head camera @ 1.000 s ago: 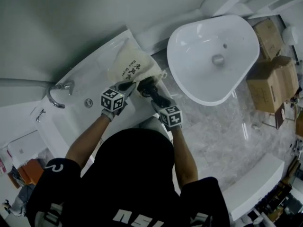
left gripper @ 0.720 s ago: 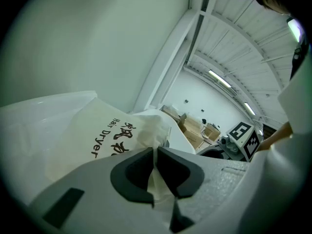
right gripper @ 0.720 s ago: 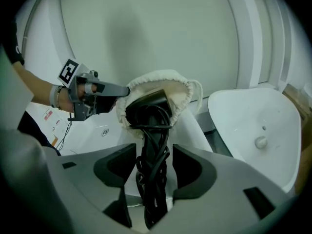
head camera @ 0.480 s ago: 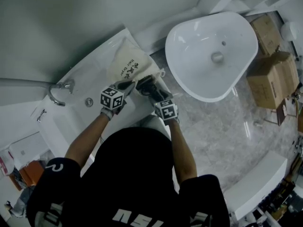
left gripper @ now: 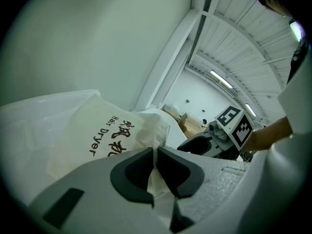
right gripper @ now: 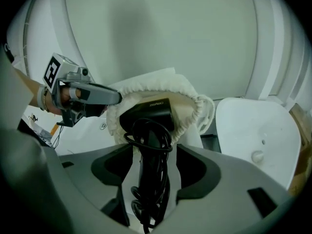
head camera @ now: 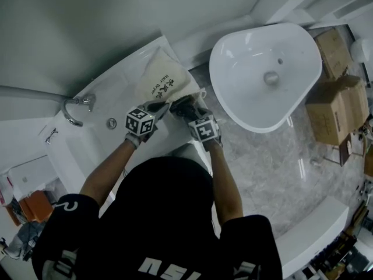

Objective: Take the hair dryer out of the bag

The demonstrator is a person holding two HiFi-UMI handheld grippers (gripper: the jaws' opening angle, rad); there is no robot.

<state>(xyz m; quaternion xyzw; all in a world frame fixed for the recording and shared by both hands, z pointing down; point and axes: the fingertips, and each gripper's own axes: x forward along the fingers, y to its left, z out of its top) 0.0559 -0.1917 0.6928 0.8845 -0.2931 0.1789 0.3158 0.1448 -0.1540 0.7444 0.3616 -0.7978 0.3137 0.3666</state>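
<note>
The black plastic hair dryer [right gripper: 146, 115] is seen with its head in the mouth of the cream cloth drawstring bag [left gripper: 105, 130]. Its handle and wound cord stick out between the jaws of the right gripper [right gripper: 155, 152], which have just been opening and stand clear of it. Bag cloth is pinched in the left gripper [left gripper: 155, 155]. The dryer is judged rigid, smooth and fairly heavy, best clamped at the handle. "Hair Dryer" is printed on the bag

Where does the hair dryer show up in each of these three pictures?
Head view: the black hair dryer is near the centre, at the mouth of the bag.
Left gripper view: it can't be made out; the bag fills the middle.
Right gripper view: the hair dryer is at the centre, head in the bag, handle toward the camera.
Shared landmark: the cream bag.
</note>
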